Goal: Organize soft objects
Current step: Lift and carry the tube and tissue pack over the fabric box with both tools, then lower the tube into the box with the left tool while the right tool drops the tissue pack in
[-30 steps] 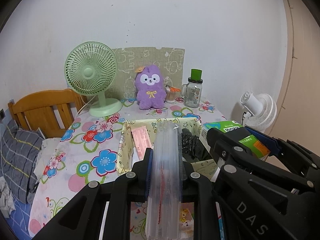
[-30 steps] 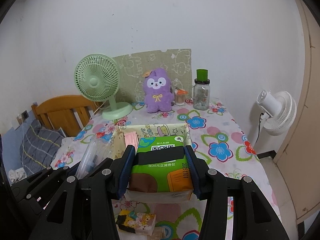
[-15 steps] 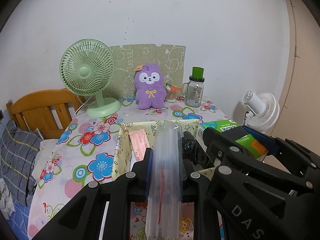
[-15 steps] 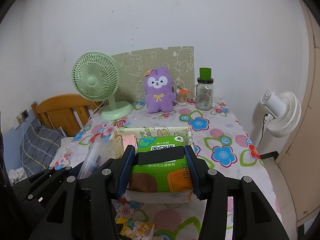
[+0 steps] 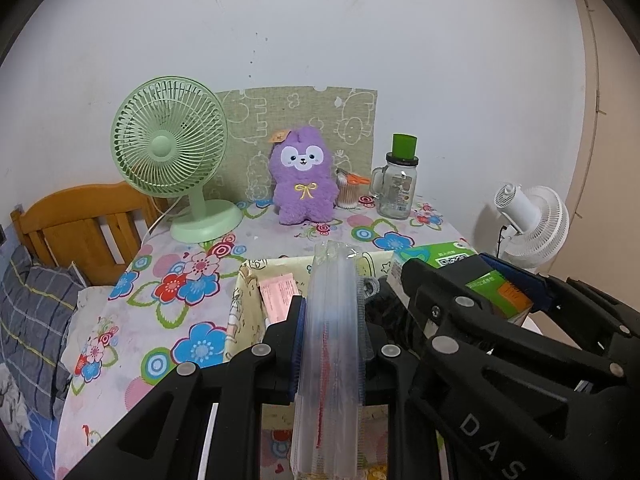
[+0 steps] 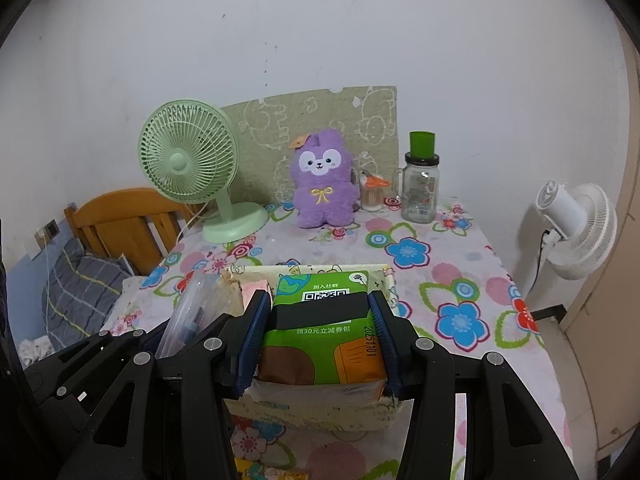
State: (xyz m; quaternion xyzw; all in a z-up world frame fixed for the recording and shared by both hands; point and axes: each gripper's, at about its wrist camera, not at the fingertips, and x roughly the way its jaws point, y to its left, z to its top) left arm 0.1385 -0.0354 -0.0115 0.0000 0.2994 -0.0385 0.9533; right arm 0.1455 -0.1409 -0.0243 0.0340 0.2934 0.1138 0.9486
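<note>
My right gripper (image 6: 322, 344) clamped the green tissue pack (image 6: 324, 332); left gripper (image 5: 330, 344) pinched a clear plastic packet (image 5: 330, 340); both hung above the fabric bin (image 5: 236, 316) just ahead; next, I judged: lower, release inside.

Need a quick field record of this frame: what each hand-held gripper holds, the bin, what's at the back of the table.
left hand-held gripper: shut on clear plastic pack
right hand-held gripper: shut on green tissue pack
fabric bin: on floral table, below both packs; pink packet inside
back of table: green fan, purple plush, glass jar
</note>
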